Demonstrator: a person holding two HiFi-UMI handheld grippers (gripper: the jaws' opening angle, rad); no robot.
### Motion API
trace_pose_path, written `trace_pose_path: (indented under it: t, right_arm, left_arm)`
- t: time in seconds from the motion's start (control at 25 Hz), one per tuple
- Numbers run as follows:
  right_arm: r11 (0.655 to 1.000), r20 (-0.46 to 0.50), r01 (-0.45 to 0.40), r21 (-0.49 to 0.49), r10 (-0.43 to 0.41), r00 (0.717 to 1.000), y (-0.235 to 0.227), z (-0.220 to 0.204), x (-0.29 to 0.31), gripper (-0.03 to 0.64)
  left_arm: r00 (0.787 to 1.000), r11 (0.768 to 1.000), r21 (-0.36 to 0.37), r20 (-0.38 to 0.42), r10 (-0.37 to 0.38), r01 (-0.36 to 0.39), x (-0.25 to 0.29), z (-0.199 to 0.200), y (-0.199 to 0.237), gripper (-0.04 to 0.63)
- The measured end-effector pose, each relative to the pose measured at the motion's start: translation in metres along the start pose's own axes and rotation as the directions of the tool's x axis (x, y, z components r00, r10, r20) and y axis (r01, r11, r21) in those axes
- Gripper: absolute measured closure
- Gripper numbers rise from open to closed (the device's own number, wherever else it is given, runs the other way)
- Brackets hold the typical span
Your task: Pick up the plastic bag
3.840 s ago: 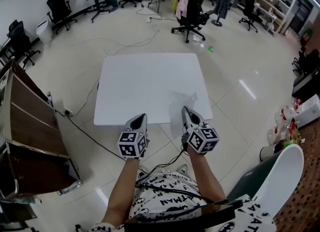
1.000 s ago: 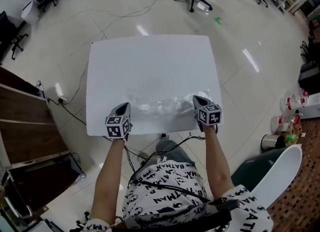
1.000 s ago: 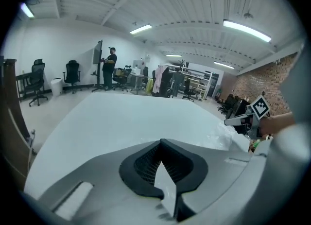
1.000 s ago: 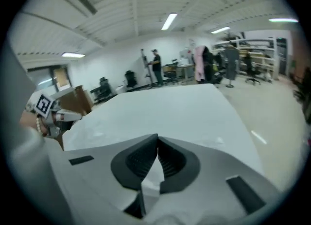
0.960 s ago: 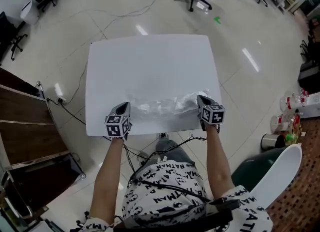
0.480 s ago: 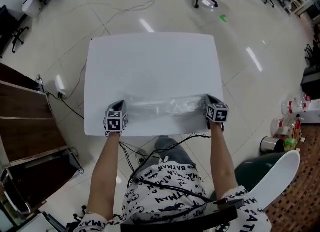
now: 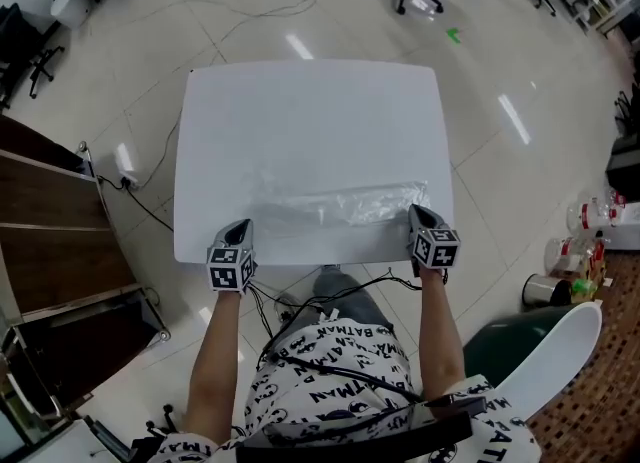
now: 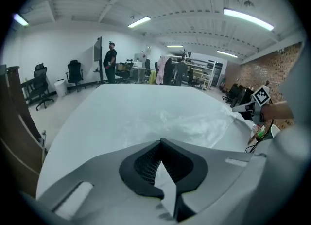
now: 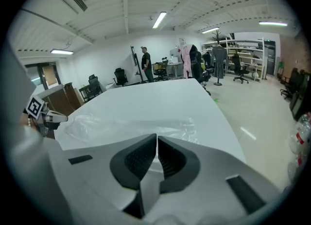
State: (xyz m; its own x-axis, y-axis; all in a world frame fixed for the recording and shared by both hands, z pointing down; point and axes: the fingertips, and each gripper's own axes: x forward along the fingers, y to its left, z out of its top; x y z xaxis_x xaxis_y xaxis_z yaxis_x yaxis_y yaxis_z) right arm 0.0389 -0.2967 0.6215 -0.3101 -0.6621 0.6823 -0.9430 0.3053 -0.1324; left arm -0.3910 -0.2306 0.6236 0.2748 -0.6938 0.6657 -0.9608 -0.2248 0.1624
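Head view: the left gripper (image 7: pixel 241 225) sits at the near left corner of the table (image 7: pixel 310 121). Its jaws are pressed together, and the left gripper view shows the black ribbed pads meeting at the tip with clear film running away from them. I judge that they pinch the left end of the plastic bag (image 7: pixel 340 206), though the film is too thin to see between the pads.

The bag lies flat along the table's near edge. Its long axis runs left to right, parallel to that edge, and it spans the gap between the two grippers. It sits just beyond both sets of tips, toward the table's middle, so neither hand is nearer and each has its own end.

The bag is thin, transparent and crinkled. It catches glare in folds near its right end and almost vanishes against the table's smooth matte white top with rounded corners.

The right gripper (image 7: pixel 416 211) is at the near right corner. Its jaws are also squeezed together, tips at the bag's right end, and seem to nip that end.

Lifting probably calls for both hands to rise together at the same spacing. Pulling them apart could slip the slick film from the pads, and closing in would let it sag.
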Motion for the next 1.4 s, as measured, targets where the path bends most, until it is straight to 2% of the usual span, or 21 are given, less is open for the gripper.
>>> trace_pose_path:
  t: [0.16,0.4,0.52,0.68,0.84,1.04,1.28,1.4]
  right_arm:
    - [0.999,-0.056,0.042,-0.003,-0.042,0.998,-0.004,-0.020,0.012,0.590]
    - [0.999,-0.076,0.030,0.035,-0.027,0.997,-0.012,-0.019,0.014,0.615]
    - [0.999,-0.065,0.022,0.033,-0.019,0.998,-0.006,-0.010,0.008,0.594]
    - [0.998,0.052,-0.046,0.036,0.044,0.998,0.024,0.024,-0.024,0.615]
    - [0.995,0.169,-0.082,0.059,0.071,0.983,0.069,0.049,-0.059,0.615]
    - [0.995,0.248,-0.097,-0.001,0.094,0.964,0.139,0.068,-0.105,0.615]
    - [0.989,0.294,-0.131,-0.069,0.145,0.945,0.224,0.065,-0.154,0.615]
    - [0.987,0.313,-0.148,-0.068,0.163,0.936,0.249,0.062,-0.169,0.615]
  left_arm:
    - [0.991,0.998,0.012,-0.116,0.068,-0.067,0.007,-0.036,0.012,0.589]
    - [0.989,0.996,0.005,-0.122,0.088,-0.088,0.013,-0.033,0.013,0.589]
    - [0.996,0.997,-0.021,-0.050,0.076,-0.077,0.002,-0.012,0.012,0.589]
    - [0.993,0.993,-0.095,0.091,0.081,-0.072,-0.037,0.025,-0.001,0.589]
    - [0.981,0.991,-0.126,0.180,0.067,-0.045,-0.074,0.043,-0.018,0.589]
    - [0.970,0.995,-0.097,0.245,0.000,0.024,-0.111,0.061,-0.046,0.589]
    - [0.950,0.993,-0.001,0.293,-0.109,0.114,-0.155,0.055,-0.084,0.589]
    - [0.943,0.990,0.020,0.300,-0.142,0.143,-0.171,0.050,-0.101,0.589]
